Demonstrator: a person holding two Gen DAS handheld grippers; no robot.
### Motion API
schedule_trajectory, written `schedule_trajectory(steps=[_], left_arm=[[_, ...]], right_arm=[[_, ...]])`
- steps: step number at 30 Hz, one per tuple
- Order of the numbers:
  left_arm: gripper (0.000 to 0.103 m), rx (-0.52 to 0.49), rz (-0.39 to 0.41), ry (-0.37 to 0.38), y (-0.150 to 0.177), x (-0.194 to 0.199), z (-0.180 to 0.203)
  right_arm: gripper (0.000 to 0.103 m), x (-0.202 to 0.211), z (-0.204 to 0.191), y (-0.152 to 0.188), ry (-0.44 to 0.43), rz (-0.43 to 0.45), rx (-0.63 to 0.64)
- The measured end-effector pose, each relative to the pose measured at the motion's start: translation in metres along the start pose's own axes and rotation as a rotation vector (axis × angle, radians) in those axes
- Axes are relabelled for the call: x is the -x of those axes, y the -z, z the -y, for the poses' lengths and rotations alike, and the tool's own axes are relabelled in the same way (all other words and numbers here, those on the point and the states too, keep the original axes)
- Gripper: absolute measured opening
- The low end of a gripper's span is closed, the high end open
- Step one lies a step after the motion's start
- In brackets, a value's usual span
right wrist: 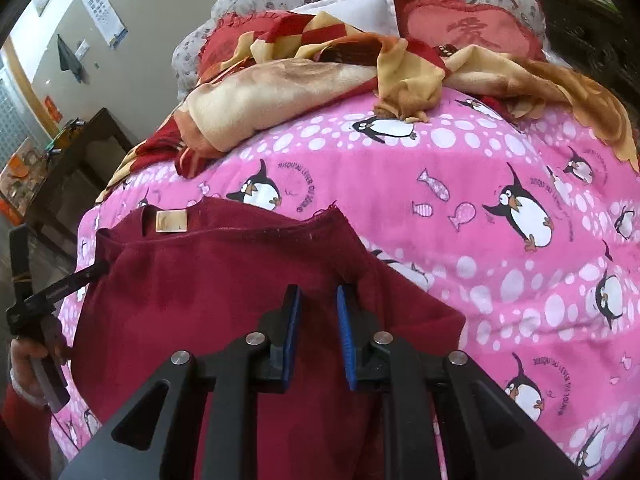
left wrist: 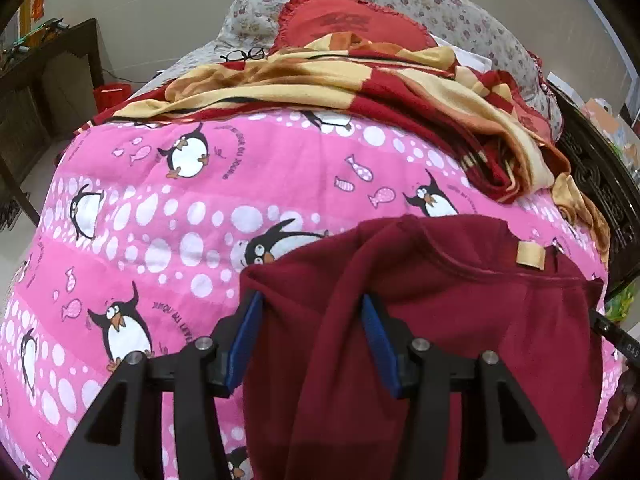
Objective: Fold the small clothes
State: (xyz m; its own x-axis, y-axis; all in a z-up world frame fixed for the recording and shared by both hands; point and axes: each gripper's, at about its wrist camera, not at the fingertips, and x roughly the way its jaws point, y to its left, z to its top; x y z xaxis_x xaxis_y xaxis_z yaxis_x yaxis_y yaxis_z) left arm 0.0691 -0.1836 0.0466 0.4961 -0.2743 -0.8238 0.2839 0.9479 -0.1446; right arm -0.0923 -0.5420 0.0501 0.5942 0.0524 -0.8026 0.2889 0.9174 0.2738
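Note:
A dark red garment (left wrist: 460, 320) with a tan neck label (left wrist: 531, 254) lies on the pink penguin quilt (left wrist: 180, 208). My left gripper (left wrist: 310, 308) is open, its blue pads either side of a raised fold of the garment's left part. In the right wrist view the same garment (right wrist: 224, 280) shows with its label (right wrist: 171, 221). My right gripper (right wrist: 318, 296) is open with a narrower gap, its pads over the garment's right shoulder. The left gripper's finger (right wrist: 76, 278) touches the garment's left edge there.
A crumpled red and cream blanket (left wrist: 360, 80) lies across the far side of the bed, with a red pillow (left wrist: 348, 20) and glasses (left wrist: 244, 55) behind. Dark wooden furniture (left wrist: 52, 80) stands left. A dark carved bed frame (left wrist: 600, 184) runs along the right.

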Motion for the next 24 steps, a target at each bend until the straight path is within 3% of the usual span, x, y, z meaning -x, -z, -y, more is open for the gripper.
schedule_trajectory(steps=[5,15,21,24], left_arm=[[0.055,0.004,0.001,-0.005,0.001,0.007,-0.004],[0.055,0.019,-0.002,0.009,0.016,0.027,-0.012],[0.072,0.05,0.006,0.06,0.038,0.048,-0.021],[0.073,0.047,0.008,0.064,0.053,0.056,-0.024]], right_arm=[[0.048,0.024,-0.02,0.0,0.009,0.054,0.038],[0.053,0.018,-0.101,0.013,-0.183,0.016,0.167],[0.058,-0.003,-0.143,0.012,-0.256,-0.018,0.186],[0.061,-0.014,-0.162,0.005,-0.303,-0.035,0.176]])
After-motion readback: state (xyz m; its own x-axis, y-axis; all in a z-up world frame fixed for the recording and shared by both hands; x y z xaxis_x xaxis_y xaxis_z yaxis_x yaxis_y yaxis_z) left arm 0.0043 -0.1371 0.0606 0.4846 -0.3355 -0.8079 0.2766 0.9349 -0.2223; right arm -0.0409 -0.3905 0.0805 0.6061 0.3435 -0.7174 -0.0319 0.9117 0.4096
